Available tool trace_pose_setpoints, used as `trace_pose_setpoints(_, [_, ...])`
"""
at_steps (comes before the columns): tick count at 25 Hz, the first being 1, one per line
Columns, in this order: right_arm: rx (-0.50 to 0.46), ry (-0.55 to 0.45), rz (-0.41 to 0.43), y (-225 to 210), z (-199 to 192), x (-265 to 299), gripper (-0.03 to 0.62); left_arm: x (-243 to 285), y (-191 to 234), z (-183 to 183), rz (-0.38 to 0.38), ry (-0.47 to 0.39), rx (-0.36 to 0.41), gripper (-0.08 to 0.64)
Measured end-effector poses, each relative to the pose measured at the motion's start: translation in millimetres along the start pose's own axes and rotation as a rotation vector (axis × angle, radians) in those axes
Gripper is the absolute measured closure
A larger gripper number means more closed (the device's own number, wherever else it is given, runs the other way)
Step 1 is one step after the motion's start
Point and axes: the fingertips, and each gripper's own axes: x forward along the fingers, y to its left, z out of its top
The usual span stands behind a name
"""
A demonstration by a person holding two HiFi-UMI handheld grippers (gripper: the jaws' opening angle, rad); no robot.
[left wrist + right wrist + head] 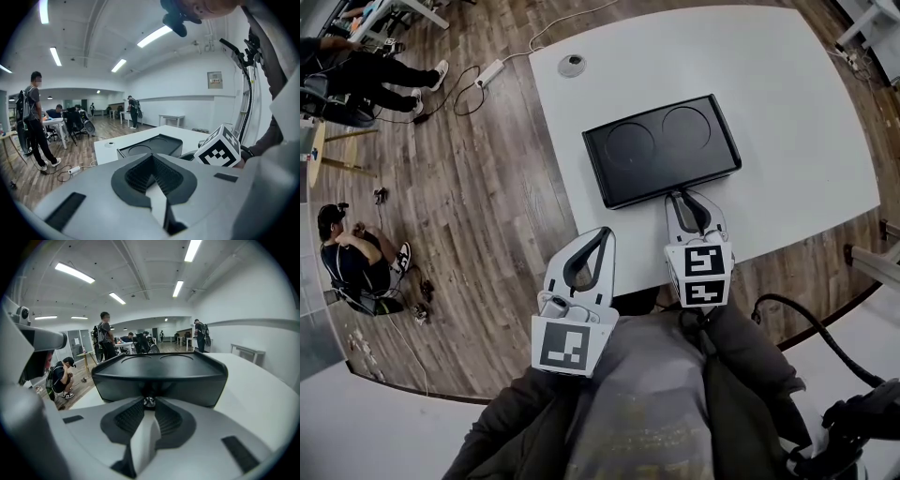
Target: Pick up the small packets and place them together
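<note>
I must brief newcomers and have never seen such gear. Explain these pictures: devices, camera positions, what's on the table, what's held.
No robot: a person holds a two-jaw gripper in each hand. The head view looks down from the person's head, showing the left gripper by a corner of the white table and the right gripper at the near edge of a black tray. The two gripper views ride on each gripper and look along its jaws. The table bears that empty tray and a grey disc; no packets show. The left jaws are together, empty. The right jaws nearly meet at a shiny stud; gripping or not, I cannot tell.
</note>
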Motion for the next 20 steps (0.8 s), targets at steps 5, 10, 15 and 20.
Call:
trace_pose_setpoints(5, [-0.024, 0.006, 0.001, 2, -3, -3, 0.515, 1, -1, 0, -0.008, -0.004, 0.004, 0.557])
trace_pose_setpoints(10, [-0.032, 0.013, 0.005, 4, -10, -3, 0.515, 10, -2, -1, -0.031, 0.0, 0.002, 0.557])
trace_pose_setpoints(15, [-0.037, 0.014, 0.01, 5, -17, -12, 0.515, 14, -12, -2, -0.056, 0.009, 0.005, 0.557])
trace_pose_setpoints(20, [-0.05, 0.015, 0.012, 4, -26, -20, 0.515, 18, -16, -3, -0.069, 0.009, 0.008, 0.557])
